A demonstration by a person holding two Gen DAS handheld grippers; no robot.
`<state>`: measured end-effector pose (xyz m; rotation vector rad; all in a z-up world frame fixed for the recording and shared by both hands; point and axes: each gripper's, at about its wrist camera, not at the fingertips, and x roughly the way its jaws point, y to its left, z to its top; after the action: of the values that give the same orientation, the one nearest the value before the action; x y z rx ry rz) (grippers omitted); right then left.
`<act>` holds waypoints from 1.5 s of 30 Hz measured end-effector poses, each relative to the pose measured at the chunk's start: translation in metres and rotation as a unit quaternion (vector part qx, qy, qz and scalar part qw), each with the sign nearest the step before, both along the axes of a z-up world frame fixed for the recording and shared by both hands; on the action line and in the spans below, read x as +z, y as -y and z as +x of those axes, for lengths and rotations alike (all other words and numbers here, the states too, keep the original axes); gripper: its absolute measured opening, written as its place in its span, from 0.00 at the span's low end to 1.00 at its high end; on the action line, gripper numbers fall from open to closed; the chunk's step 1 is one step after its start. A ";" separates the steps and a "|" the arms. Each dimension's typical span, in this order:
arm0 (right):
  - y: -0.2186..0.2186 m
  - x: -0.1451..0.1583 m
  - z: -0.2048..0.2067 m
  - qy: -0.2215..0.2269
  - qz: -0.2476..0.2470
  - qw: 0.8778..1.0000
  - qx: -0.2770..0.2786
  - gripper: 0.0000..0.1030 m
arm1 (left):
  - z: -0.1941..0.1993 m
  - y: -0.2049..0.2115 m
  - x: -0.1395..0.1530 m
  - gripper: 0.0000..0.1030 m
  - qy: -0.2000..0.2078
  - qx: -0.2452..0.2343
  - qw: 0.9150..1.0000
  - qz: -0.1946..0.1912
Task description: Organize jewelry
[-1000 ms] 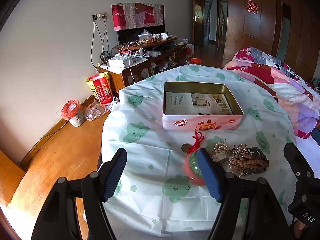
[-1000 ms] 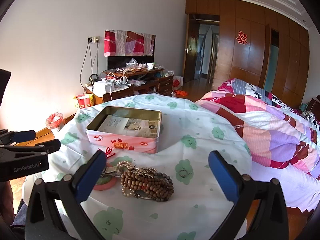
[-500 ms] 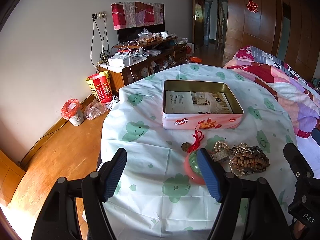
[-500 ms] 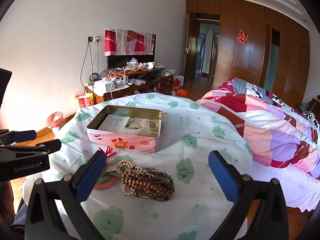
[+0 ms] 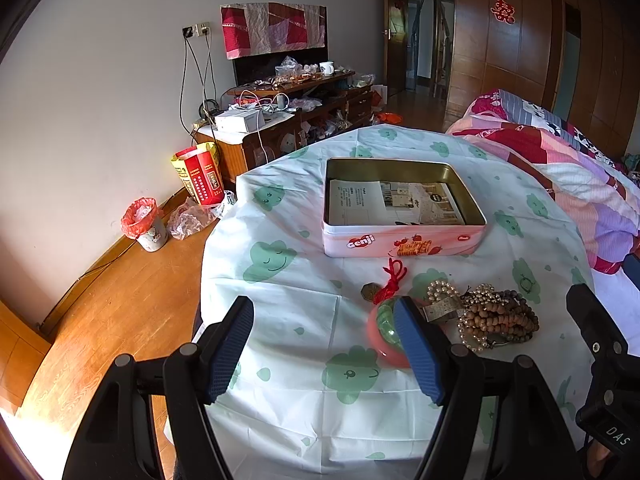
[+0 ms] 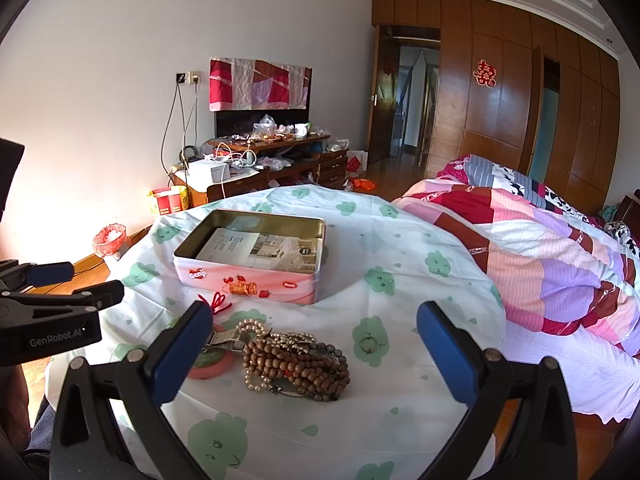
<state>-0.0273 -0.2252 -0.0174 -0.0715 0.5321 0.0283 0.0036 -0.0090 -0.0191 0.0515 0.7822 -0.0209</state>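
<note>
A pile of jewelry lies on the table: brown wooden bead strands [image 6: 298, 368] [image 5: 498, 316], a pearl bracelet [image 6: 250, 326] [image 5: 440, 290], a pink disc with a green stone [image 5: 384, 330] [image 6: 210, 362] and a red knotted cord [image 5: 392, 278] [image 6: 216, 304]. A small ring [image 6: 367, 345] lies apart to the right. An open pink Genji tin [image 5: 400, 240] [image 6: 244, 278] with papers inside stands behind the pile. My left gripper [image 5: 326, 350] is open and empty, left of the pile. My right gripper [image 6: 314, 354] is open and empty, hovering just before the beads.
The round table has a white cloth with green clouds [image 5: 280, 300] [image 6: 400, 248]. A bed with a patchwork quilt [image 6: 540, 248] is on the right. A cluttered TV cabinet [image 5: 288, 112], a red bag [image 5: 200, 178] and a small bin [image 5: 146, 224] stand by the far wall.
Both grippers have barely moved; the right view has shifted slightly closer to the jewelry pile. Nothing was taken hold of.
</note>
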 end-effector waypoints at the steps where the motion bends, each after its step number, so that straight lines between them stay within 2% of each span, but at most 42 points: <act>1: 0.000 0.000 0.000 0.000 0.000 1.000 0.000 1.00 | 0.000 0.000 0.000 0.71 0.000 0.000 1.000 0.000; 34: -0.004 -0.007 0.002 -0.004 0.002 1.000 0.000 1.00 | -0.001 0.004 -0.006 0.71 -0.006 -0.001 1.000 0.001; 45: -0.007 -0.017 0.000 -0.016 0.005 1.000 -0.001 1.00 | 0.010 0.000 -0.013 0.71 -0.029 -0.008 1.000 0.008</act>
<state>-0.0275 -0.2184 -0.0340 -0.0615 0.5642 0.0303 0.0139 -0.0094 -0.0321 0.0719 0.8397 -0.0319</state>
